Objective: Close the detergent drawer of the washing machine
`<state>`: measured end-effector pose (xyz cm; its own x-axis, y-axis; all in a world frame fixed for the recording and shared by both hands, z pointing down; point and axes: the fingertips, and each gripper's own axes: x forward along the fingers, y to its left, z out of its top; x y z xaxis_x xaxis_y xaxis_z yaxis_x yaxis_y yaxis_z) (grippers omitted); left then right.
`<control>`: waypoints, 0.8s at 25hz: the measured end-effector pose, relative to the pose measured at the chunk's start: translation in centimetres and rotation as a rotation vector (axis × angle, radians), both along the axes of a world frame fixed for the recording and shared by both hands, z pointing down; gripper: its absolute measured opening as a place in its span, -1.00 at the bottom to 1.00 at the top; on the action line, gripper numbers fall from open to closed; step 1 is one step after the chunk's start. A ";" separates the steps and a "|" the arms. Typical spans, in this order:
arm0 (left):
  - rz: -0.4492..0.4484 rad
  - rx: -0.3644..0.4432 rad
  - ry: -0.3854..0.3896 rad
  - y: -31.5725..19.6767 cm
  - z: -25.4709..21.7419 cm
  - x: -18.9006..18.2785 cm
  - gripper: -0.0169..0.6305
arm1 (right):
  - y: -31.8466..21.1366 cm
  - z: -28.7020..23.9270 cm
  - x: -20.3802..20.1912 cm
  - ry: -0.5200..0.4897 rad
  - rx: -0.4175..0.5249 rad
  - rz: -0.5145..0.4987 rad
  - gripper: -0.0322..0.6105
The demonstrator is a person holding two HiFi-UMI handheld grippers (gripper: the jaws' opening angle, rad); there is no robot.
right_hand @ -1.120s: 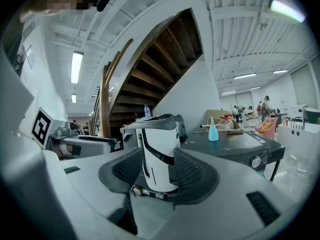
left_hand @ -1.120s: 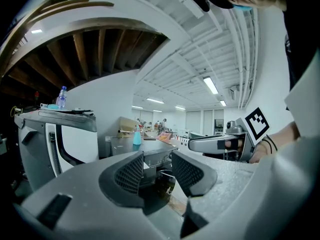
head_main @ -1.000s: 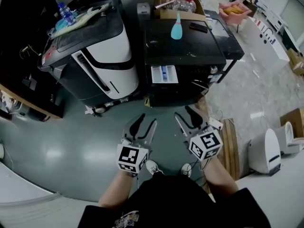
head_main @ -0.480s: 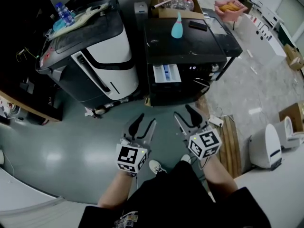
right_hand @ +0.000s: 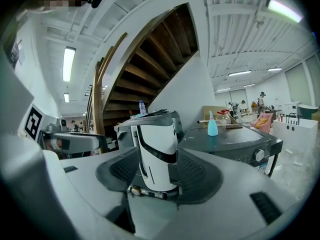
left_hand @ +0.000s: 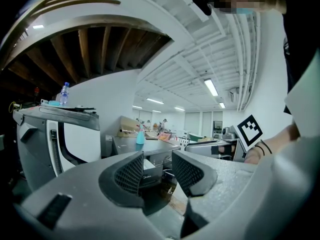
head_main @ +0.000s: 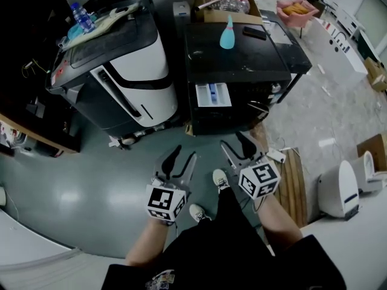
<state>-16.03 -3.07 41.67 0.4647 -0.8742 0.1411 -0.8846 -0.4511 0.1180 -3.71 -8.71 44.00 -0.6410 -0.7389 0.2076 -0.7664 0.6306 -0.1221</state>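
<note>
The black washing machine (head_main: 239, 62) stands ahead of me on the floor. Its white detergent drawer (head_main: 211, 94), with a blue compartment, sticks out of the front at the upper left. My left gripper (head_main: 182, 157) hovers over the floor well short of the machine, open and empty. In the left gripper view the drawer (left_hand: 148, 164) shows far off between the pads (left_hand: 131, 174). My right gripper (head_main: 236, 144) is beside it, also apart from the machine; its jaws are opening with nothing between them.
A white-and-black appliance (head_main: 124, 71) stands left of the washing machine, close to it. A teal bottle (head_main: 227, 34) and a dark flat object (head_main: 254, 33) lie on the washer's top. Wooden boards (head_main: 296, 180) and a white device (head_main: 338, 192) sit right. My shoe (head_main: 221, 179) is between the grippers.
My foot has stepped forward between the grippers. Both grippers have shifted slightly toward the washing machine, and the right jaws have spread a little wider.
</note>
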 end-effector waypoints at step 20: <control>-0.046 -0.040 -0.007 -8.8 3.4 2.9 -0.45 | -11.3 6.3 3.1 0.022 -0.116 0.003 -0.13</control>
<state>-13.17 -11.90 45.04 0.4227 -0.8884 0.1793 -0.9053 -0.4048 0.1289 -0.66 -20.00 50.32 -0.6327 -0.7114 0.3058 -0.7720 0.6107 -0.1765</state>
